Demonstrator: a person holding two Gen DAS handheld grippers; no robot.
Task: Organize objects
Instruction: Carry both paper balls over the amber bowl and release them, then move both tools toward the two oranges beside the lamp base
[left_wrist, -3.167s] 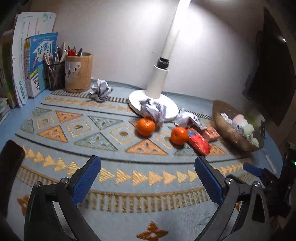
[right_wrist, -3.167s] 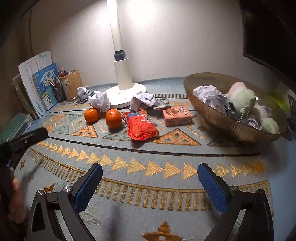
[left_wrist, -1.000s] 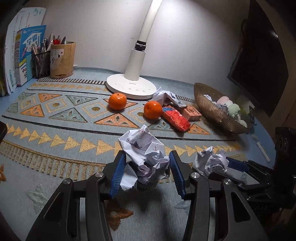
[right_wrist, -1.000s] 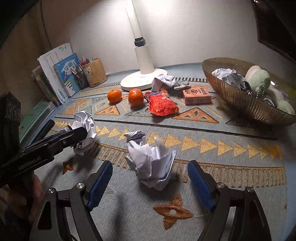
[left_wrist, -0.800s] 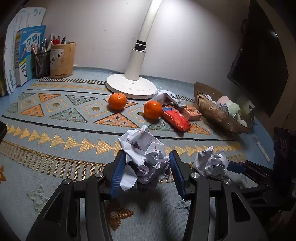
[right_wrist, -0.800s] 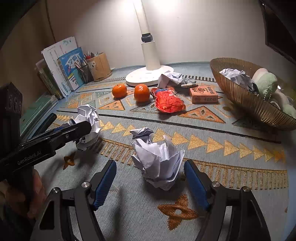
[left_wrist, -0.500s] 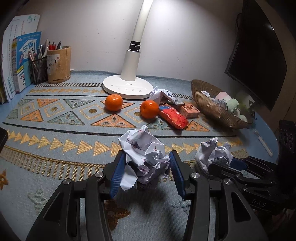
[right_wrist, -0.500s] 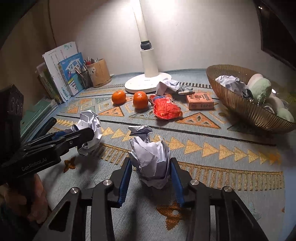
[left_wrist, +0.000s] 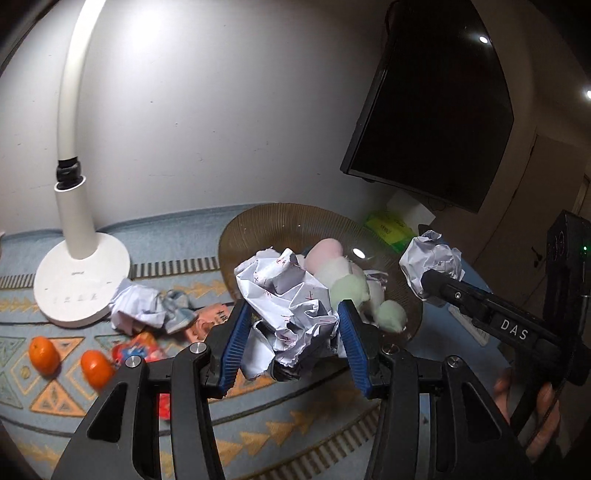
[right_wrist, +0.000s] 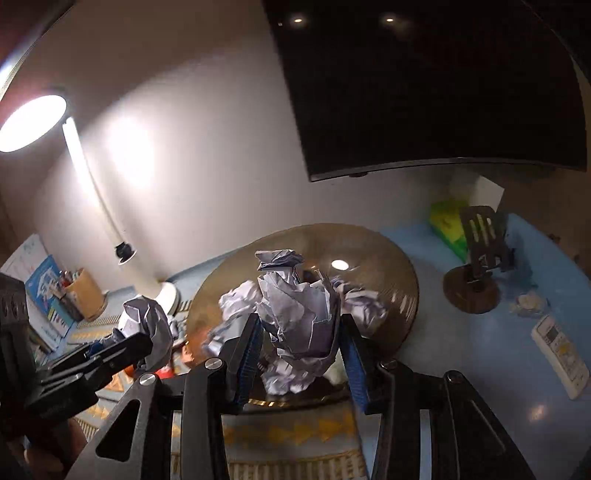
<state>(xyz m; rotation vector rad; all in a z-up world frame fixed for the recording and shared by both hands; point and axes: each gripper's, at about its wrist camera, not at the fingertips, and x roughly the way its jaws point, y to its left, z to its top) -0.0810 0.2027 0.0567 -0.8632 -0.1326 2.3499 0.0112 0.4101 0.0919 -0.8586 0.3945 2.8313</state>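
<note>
Crumpled paper fills both grippers: the left gripper (left_wrist: 291, 341) clamps one wad (left_wrist: 286, 302), the right gripper (right_wrist: 301, 352) another (right_wrist: 299, 317), both carried over the bowl (left_wrist: 258, 225), likely for dropping in.

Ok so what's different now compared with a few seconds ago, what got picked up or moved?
Both tools started open and empty. The left tool took hold of a crumpled paper ball; the right tool has just closed on a second paper ball. Both balls were lifted off the mat and carried toward the brown bowl. The oranges, snack packet and lamp stayed put.
</note>
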